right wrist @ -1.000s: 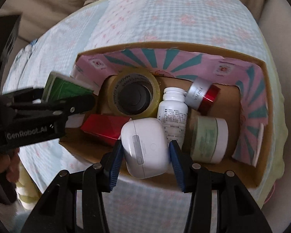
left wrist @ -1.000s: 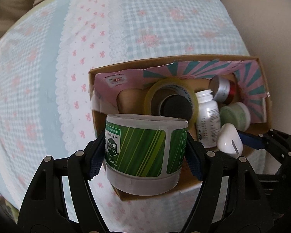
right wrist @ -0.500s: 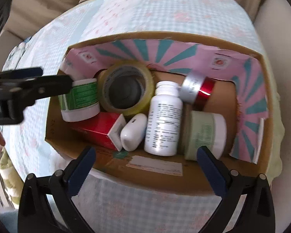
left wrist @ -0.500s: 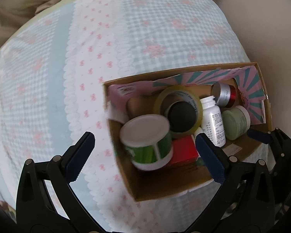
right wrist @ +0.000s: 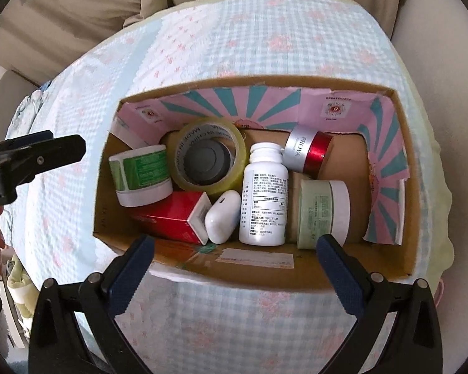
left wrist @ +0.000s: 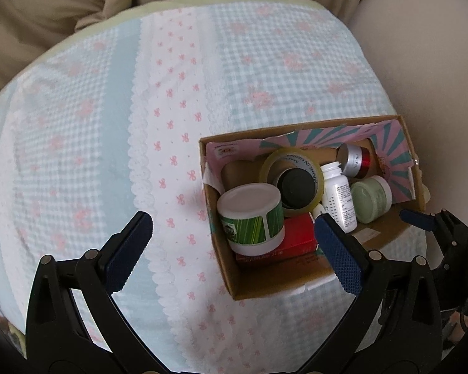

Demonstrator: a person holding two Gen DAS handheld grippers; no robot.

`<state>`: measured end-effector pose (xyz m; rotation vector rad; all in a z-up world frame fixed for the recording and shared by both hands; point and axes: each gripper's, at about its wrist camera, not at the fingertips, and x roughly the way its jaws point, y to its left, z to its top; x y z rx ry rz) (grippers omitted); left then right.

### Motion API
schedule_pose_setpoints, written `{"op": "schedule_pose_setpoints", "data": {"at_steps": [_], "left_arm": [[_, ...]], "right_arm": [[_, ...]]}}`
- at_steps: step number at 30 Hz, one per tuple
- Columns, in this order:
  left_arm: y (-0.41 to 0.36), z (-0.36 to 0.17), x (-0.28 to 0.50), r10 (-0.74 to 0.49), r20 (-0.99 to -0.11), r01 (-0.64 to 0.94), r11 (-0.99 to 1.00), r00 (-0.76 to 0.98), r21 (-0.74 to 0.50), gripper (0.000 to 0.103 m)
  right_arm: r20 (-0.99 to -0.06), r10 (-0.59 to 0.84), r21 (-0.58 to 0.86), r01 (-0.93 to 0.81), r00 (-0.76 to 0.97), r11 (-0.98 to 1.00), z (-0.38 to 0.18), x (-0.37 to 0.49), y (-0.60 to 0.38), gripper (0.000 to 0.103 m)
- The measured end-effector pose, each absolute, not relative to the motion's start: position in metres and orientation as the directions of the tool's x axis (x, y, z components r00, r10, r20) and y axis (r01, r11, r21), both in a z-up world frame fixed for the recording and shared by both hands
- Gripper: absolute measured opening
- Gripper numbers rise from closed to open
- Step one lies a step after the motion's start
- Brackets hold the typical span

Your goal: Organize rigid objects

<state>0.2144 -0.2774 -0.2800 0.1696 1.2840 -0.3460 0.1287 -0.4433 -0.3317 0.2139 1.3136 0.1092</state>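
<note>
A cardboard box (right wrist: pixel 387 277) with a pink and teal lining sits on the checked cloth; it also shows in the left wrist view (left wrist: pixel 227 283). Inside lie a green-striped jar (right wrist: pixel 140 174), a tape roll (right wrist: pixel 210 155), a red carton (right wrist: pixel 171 215), a white earbud case (right wrist: pixel 223 216), a white pill bottle (right wrist: pixel 265 196), a silver-and-red jar (right wrist: pixel 309 151) and a pale green jar (right wrist: pixel 323 213). My left gripper (left wrist: pixel 231 252) is open and empty above the box's left edge. My right gripper (right wrist: pixel 234 268) is open and empty above the box's near wall.
The blue and pink checked cloth (left wrist: pixel 93 140) covers a rounded table. Beige curtain folds (left wrist: pixel 46 25) hang behind it. The left gripper's arm (right wrist: pixel 31 159) reaches in at the left of the right wrist view.
Both grippers opened and let go: the green-striped jar and the white earbud case now lie in the box. Both grippers have since drawn back and up from the box.
</note>
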Motion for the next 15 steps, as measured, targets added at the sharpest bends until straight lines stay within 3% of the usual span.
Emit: {"op": "schedule_pose_setpoints", "data": {"at_steps": [6,15], "left_arm": [[-0.256,-0.239,0.195,-0.194,-0.935,0.349,0.933,0.297,-0.083,0.103],[-0.187,-0.118,0.142,-0.239,-0.835,0.323,0.943,0.496,-0.079,0.103]], "right_arm": [[-0.939,0.173,0.2,0.064,0.297,0.978,-0.303,0.116,-0.434,0.103],[-0.911,0.11,0.151,0.073,0.398,0.986,-0.21,0.083,-0.399,0.103]]}}
